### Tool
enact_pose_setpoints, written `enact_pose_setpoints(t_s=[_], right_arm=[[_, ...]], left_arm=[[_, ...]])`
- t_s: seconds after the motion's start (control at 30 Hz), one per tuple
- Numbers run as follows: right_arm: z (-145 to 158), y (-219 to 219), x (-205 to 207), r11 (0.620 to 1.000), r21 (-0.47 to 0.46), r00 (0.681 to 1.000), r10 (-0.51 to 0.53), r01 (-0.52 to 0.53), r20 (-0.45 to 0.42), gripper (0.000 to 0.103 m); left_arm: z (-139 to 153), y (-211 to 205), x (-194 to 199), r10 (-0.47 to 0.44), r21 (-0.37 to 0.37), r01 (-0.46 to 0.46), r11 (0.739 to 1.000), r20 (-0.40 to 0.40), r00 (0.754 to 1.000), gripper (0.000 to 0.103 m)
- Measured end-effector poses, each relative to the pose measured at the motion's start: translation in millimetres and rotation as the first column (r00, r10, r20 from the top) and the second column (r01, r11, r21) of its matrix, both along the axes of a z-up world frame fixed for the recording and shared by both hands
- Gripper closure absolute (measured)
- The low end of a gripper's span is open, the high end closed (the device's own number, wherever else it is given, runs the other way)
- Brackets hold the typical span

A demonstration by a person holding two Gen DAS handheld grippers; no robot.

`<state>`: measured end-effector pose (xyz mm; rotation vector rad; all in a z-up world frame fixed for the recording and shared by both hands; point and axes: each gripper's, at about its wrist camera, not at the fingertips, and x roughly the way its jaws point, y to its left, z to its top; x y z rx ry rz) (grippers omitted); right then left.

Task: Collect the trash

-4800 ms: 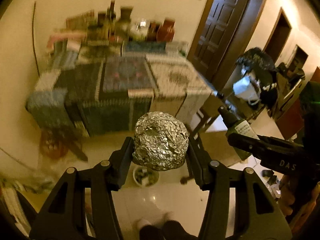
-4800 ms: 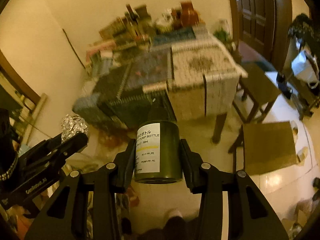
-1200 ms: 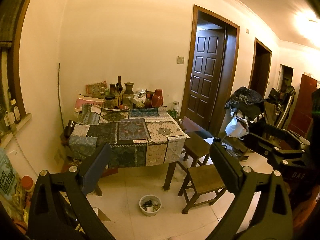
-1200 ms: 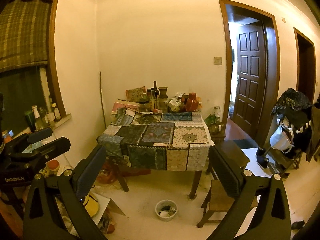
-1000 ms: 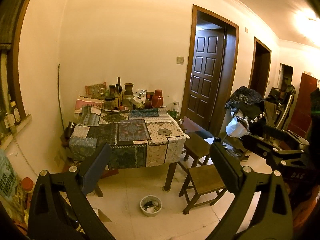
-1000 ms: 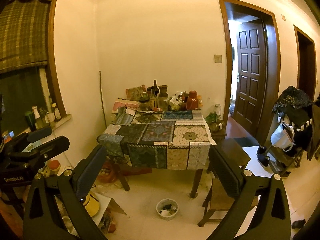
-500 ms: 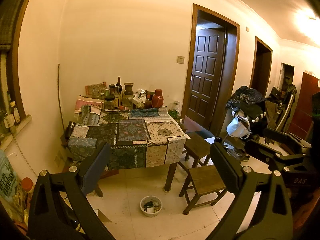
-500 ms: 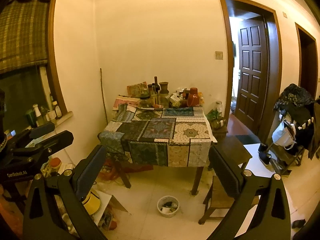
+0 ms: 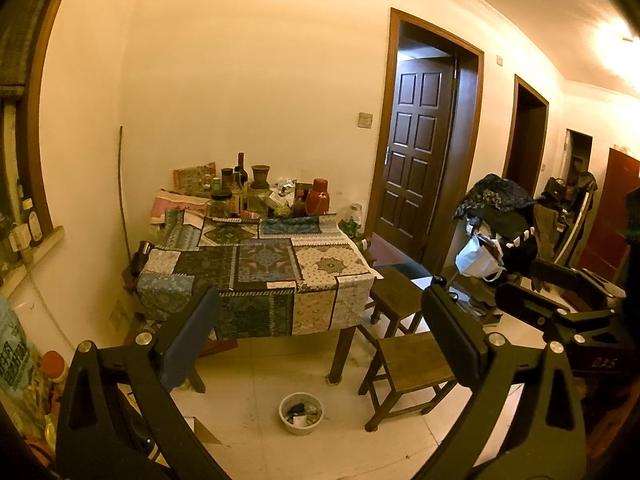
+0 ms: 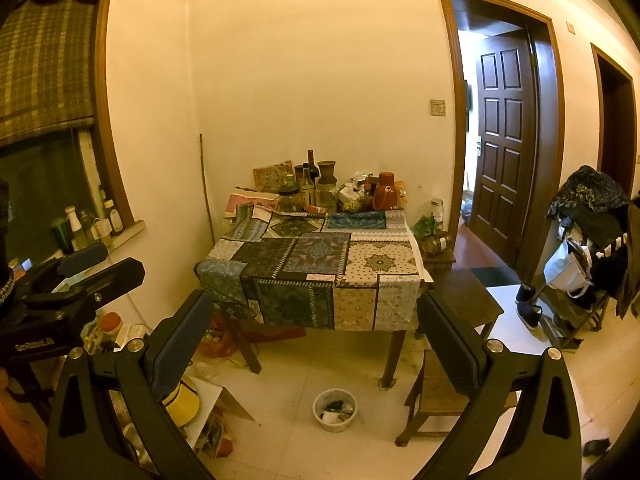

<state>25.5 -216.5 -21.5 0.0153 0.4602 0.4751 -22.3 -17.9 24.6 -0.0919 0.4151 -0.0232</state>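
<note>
Gaping empty, left claw [image 9: 320, 328] and right claw [image 10: 314, 326] face the table [image 10: 312, 264]; bin [image 10: 334, 410] and stools [image 9: 412, 364] below.

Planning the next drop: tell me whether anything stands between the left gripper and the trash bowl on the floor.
Nothing visible does. The left gripper is open and empty, and the bowl sits on bare floor, table behind, stool beside.

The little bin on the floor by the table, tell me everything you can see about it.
The bin is a small, round, pale tub, plastic by the look, standing upright and open on the tiled floor in front of the table, near its front right leg. It holds a mix of dark and light scraps. Nothing touches it; both grippers are open and empty.
</note>
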Motion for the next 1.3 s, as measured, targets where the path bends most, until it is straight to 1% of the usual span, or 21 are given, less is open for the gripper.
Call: enact_pose_setpoints(t_s=[0.47,0.57,0.7,1.03,1.2,1.3], right_arm=[[0,-2,1,1.0,0.001,1.0,0.003,-0.003,0.001,0.001],[0,-2,0,1.0,0.002,1.0,0.002,-0.002,-0.001,0.001],[0,-2,2,1.0,0.004,1.0,0.002,-0.002,-0.004,0.001],[1,1,4,1.0,0.003,1.0,0.002,-0.002,-0.01,0.001],[0,3,10,1.0,0.004,1.0,0.005,-0.005,-0.019,0.001],[0,7,20,1.0,0.003,1.0,0.008,-0.008,-0.03,0.001]], left_arm=[[-5,-8,6,0.004,-0.006,-0.004,1.0,0.001,1.0,0.002],[-6,-13,8,-0.012,-0.001,0.012,1.0,-0.007,1.0,0.002],[-7,-20,8,0.0,0.019,0.0,1.0,0.003,1.0,0.002],[-10,-27,10,-0.007,0.008,0.007,1.0,-0.005,1.0,0.002],[-11,-26,10,-0.008,0.007,0.008,1.0,-0.005,1.0,0.001],[-12,-25,12,-0.005,0.003,0.005,1.0,-0.007,1.0,0.001]])
